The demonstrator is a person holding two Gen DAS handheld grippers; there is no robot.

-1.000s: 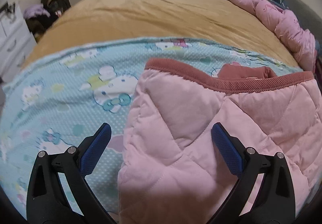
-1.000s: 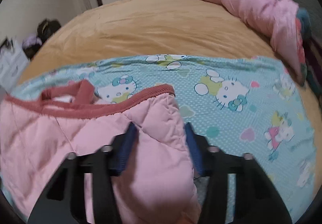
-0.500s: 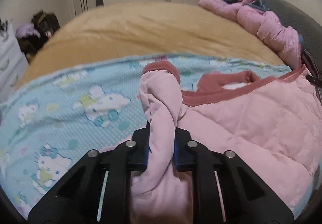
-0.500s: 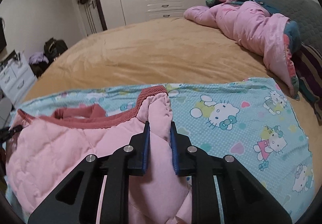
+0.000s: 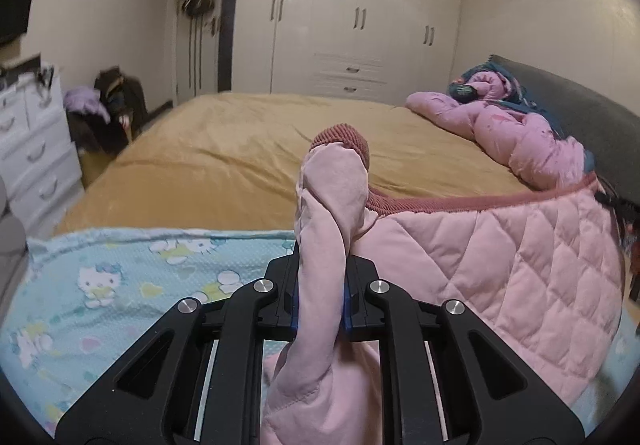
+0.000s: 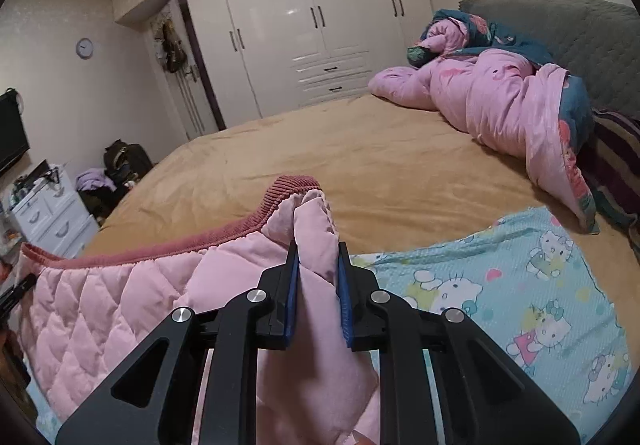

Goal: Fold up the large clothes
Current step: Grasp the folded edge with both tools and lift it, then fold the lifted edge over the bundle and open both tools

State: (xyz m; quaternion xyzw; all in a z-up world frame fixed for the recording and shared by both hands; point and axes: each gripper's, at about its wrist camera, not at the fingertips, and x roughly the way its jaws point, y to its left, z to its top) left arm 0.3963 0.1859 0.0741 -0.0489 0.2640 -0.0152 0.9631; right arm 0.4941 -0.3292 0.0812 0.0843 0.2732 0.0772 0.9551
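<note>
Both grippers, left (image 5: pixel 320 295) and right (image 6: pixel 317 295), clamp the pink jacket (image 5: pixel 500 265) above a cartoon sheet (image 5: pixel 120 285) on the tan bed (image 6: pixel 340 149); wardrobe (image 6: pixel 304 25) at twelve o'clock, quilt (image 6: pixel 500 101) at two.

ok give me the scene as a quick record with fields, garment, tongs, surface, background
garment: pink quilted jacket, ribbed dark-pink hem, raised off the bed
left tongs: shut on one hem corner of the jacket
right tongs: shut on the other hem corner
surface: cartoon-cat blue sheet over a tan bedspread
background: pink duvet bunched by the grey headboard, white wardrobe
</note>
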